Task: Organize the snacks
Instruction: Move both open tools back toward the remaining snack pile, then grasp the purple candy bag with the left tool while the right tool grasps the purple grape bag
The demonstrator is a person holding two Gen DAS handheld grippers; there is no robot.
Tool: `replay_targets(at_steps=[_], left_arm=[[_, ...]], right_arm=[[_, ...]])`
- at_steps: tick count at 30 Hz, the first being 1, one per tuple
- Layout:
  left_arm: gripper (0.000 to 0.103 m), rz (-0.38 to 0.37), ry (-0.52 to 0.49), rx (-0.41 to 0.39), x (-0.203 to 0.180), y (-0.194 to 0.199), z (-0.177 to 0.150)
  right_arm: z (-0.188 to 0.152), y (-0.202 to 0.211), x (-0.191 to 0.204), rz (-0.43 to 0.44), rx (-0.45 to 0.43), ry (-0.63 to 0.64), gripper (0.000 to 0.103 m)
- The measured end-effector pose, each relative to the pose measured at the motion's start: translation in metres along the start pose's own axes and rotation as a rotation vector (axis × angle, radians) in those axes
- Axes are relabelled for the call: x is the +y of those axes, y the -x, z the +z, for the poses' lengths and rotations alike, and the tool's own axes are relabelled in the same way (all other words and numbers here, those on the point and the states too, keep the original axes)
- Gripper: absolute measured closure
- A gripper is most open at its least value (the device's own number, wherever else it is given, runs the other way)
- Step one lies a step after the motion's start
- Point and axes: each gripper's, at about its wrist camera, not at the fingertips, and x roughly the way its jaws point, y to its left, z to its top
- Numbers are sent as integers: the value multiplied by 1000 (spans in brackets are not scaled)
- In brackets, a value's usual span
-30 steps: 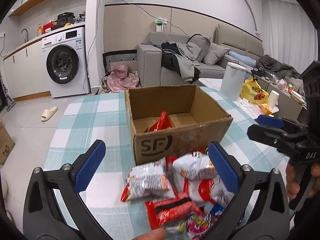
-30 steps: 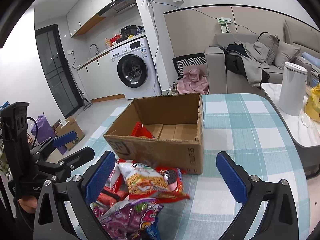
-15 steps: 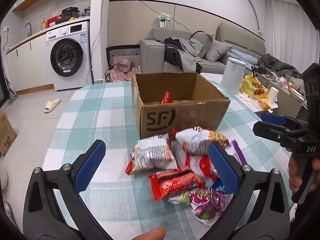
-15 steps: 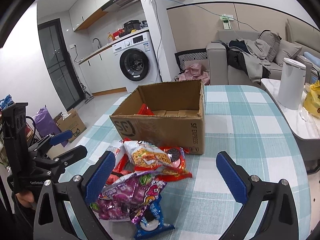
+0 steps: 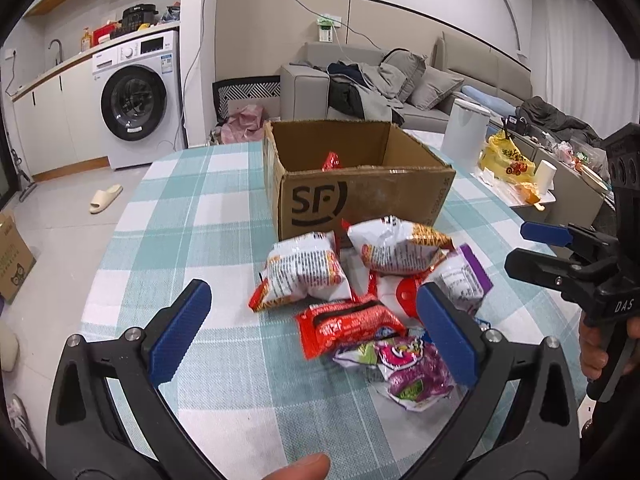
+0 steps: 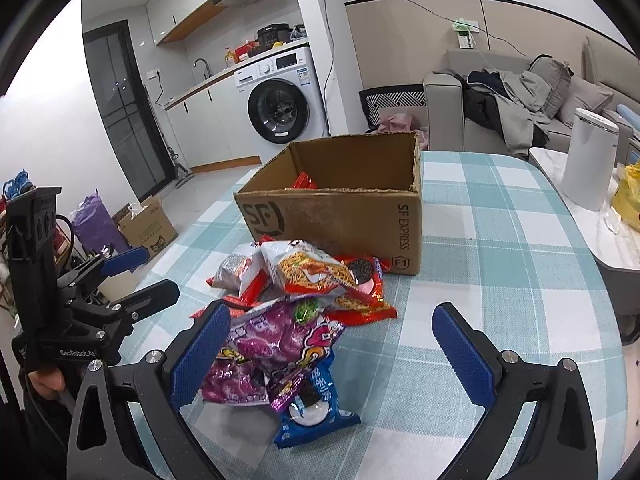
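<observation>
An open cardboard box (image 5: pixel 360 196) (image 6: pixel 344 216) stands on the checked tablecloth with a red packet (image 5: pixel 331 161) (image 6: pixel 303 180) inside. A pile of snack packets lies in front of it: a white-and-red bag (image 5: pixel 304 272), a noodle bag (image 6: pixel 308 270), a red packet (image 5: pixel 344 326), a purple bag (image 6: pixel 268 344) and a blue cookie packet (image 6: pixel 314 412). My left gripper (image 5: pixel 312 332) is open and empty, above the near side of the pile. My right gripper (image 6: pixel 332 356) is open and empty, over the purple bag's right side.
The table (image 6: pixel 500 240) carries a teal-and-white checked cloth. A white cylindrical bin (image 6: pixel 588 160) and a low side table with a yellow bag (image 5: pixel 506 160) stand to the right. A sofa, a washing machine and a floor box lie beyond the table.
Both grippers have pulled back from the box toward the near table edge, so more of the snack pile shows. Both stayed open and empty.
</observation>
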Motion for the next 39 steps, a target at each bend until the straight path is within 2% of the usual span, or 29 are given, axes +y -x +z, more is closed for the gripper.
replay_targets(at_steps=[10, 18, 30, 39], left_arm=[[1, -12, 24, 71, 0, -11, -17], [1, -18, 44, 126, 6, -23, -29], [1, -101, 55, 171, -1, -29, -33], [1, -130, 95, 215, -5, -47, -41]], right_arm=[[-10, -14, 14, 60, 53, 37, 0], [-20, -32, 22, 46, 92, 55, 0], [-23, -44, 15, 46, 104, 10, 1], [-23, -47, 14, 56, 97, -3, 12]])
